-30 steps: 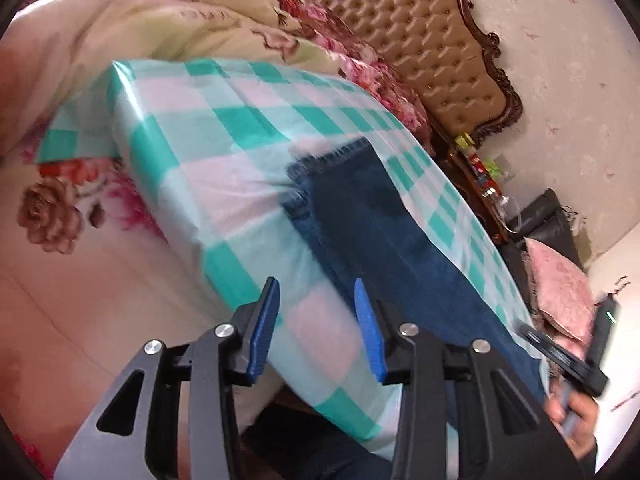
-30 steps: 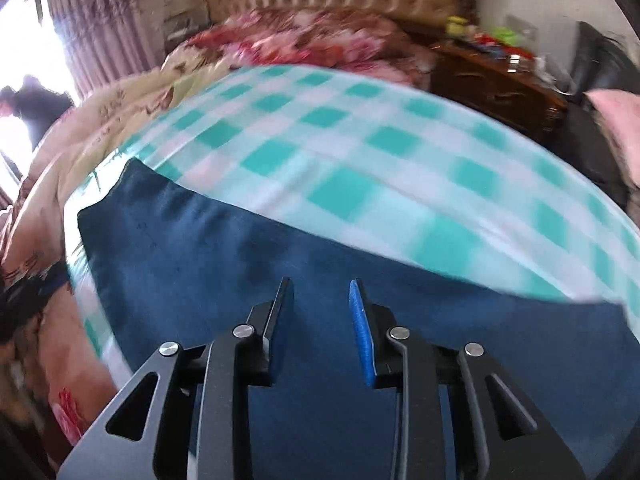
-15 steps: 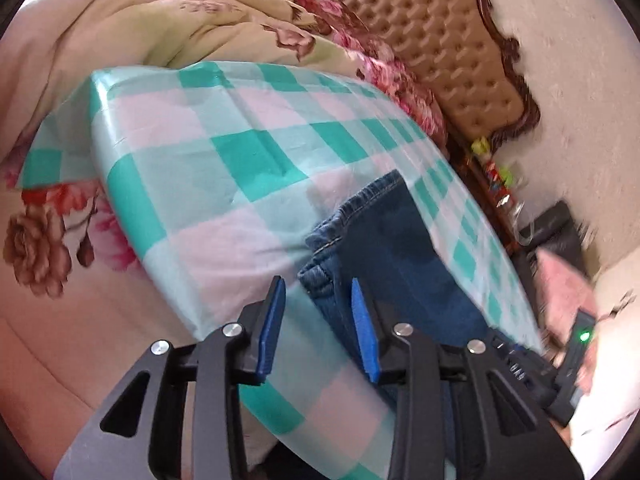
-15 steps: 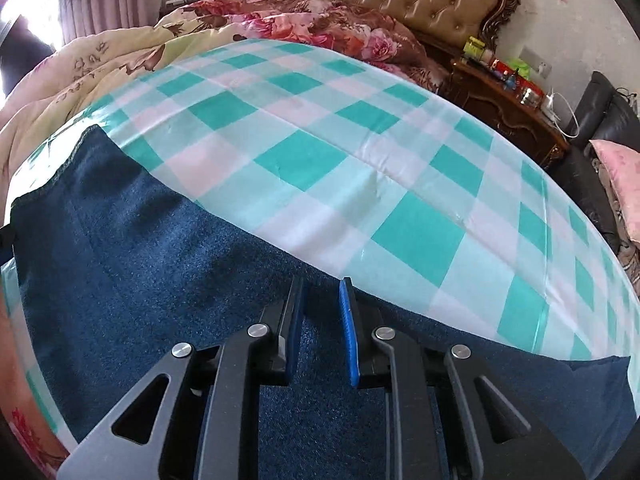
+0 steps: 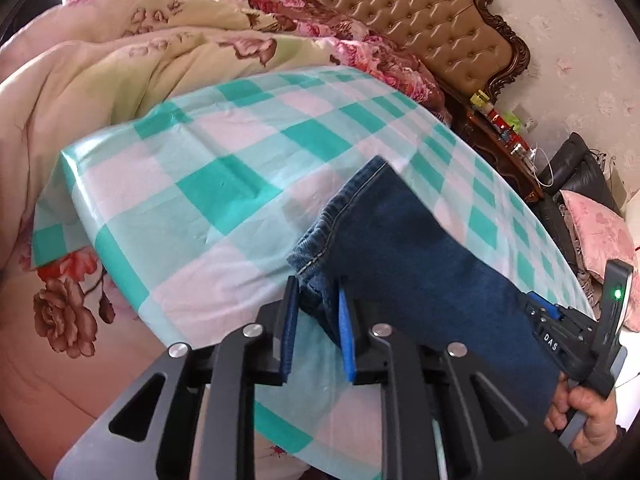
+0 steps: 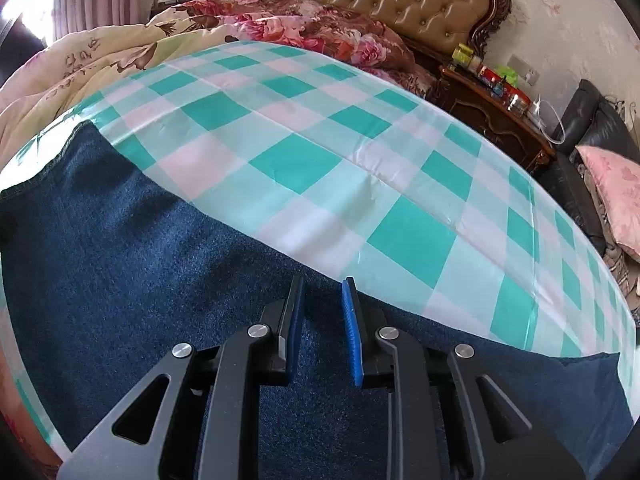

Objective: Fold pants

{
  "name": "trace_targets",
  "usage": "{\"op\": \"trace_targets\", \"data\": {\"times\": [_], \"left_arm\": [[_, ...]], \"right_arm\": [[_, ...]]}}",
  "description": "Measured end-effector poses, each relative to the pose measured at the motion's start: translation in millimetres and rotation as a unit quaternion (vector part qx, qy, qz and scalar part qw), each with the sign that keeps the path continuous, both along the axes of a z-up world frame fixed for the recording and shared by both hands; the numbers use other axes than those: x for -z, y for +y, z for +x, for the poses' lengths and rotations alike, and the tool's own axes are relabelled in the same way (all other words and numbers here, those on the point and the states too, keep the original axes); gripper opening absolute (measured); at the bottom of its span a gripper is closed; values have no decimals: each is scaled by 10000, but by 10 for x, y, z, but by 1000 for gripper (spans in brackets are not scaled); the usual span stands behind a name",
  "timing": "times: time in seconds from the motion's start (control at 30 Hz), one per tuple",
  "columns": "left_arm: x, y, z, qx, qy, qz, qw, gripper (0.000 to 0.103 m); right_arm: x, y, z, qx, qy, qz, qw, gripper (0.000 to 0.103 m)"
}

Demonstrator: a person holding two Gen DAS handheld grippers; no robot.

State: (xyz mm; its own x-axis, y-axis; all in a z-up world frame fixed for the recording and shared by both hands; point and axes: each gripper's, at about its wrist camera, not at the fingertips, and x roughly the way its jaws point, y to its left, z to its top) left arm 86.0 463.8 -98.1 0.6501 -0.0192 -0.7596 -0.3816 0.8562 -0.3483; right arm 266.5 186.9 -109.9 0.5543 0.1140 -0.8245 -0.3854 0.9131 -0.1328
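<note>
The jeans point(image 5: 420, 264) lie stretched out as one long dark-blue band along the near edge of the tabletop, on a teal-and-white checked cloth point(image 5: 224, 184). They appear to be doubled lengthwise already, one leg on the other, though the layers cannot be counted for sure from these views. No crosswise fold shows yet, so by my reading the task is at most partly done: the long band has yet to be brought end over end and flattened.

The left claw point(image 5: 316, 308) is at the hem end, near the tabletop's left near corner. Its blue pads point(image 5: 346, 340) straddle the bunched, stitched hem, and denim sits between them; the fabric there is gathered and slightly raised. Whether the pads are truly pressing it or just closing around it is hard to tell, but it looks like a grip on the hem.

The right claw point(image 6: 322, 312) is further along the jeans, over the middle of the band close to its far edge. Its jaws stand a little apart with flat denim under and between them, and nothing looks pinched or lifted.

What seems left is to carry the hem end over toward the other end, then smooth the stack.
</note>
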Motion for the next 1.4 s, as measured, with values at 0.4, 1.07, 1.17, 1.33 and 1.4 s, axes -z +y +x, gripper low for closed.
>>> {"op": "trace_targets", "data": {"times": [0.4,1.07,1.17,1.33,1.4], "left_arm": [[-1077,-1463,-34,755,-309,3248,9423,19],[22,-4783,-1176,3746,-1472,4882,7744,54],[62,-4749,-1151,3854,-1435,4859,7712,54],[130,-4920,-1096,4214,-1330,4542,7736,54],[156,-4933,-1011,4181,-1240,4389,7856,47]], "right_arm": [[-592,-1704,-471,1293,335,1296,9825,56],[-351,-3644,-1199,2623,890,2128,9370,61],[-315,-3447,-1110,2291,1224,2401,9353,61],[-313,-3276,-1037,2119,1490,2577,9309,61],[-292,-3287,-1036,2166,1591,2641,9263,62]]}}
